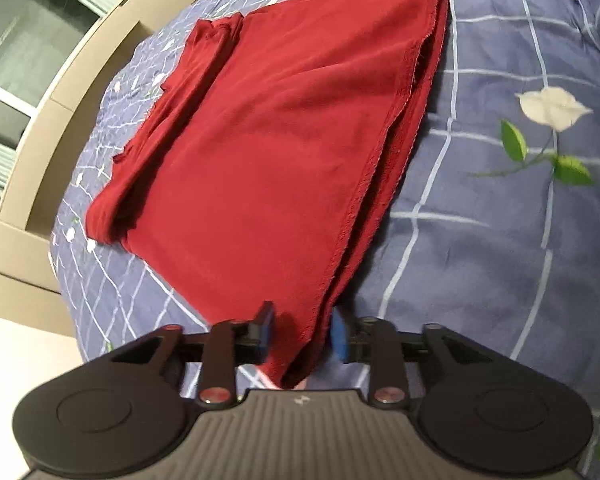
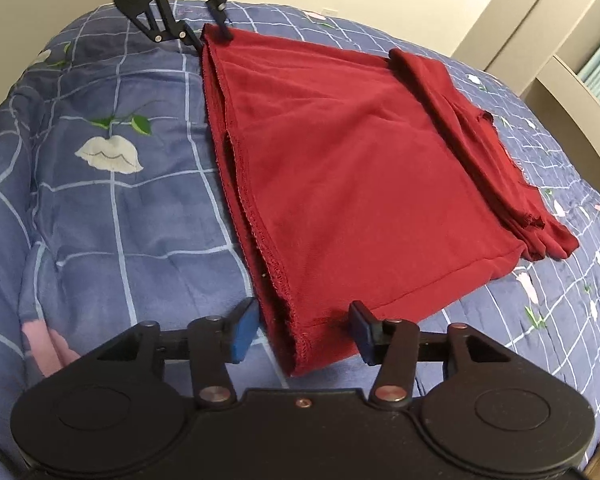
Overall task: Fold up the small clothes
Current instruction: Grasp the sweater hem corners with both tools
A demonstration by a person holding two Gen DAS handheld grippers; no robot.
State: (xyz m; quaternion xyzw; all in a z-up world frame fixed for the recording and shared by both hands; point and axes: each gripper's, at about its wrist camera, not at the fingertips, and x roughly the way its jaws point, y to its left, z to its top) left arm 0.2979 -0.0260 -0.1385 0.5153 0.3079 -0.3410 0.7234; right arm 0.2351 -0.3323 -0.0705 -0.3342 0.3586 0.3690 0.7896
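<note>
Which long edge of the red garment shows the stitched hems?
The red garment's edge beside the white flower print; the opposite edge carries a bunched sleeve fold.

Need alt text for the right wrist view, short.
Folded dark red fabric garment lies flat on a blue checked floral quilt. The right gripper straddles its near corner, jaws open; the left gripper is at the far corner.

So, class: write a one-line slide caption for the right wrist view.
Right gripper, jaws open, straddles a corner of the folded red garment on the blue bedspread.
</note>
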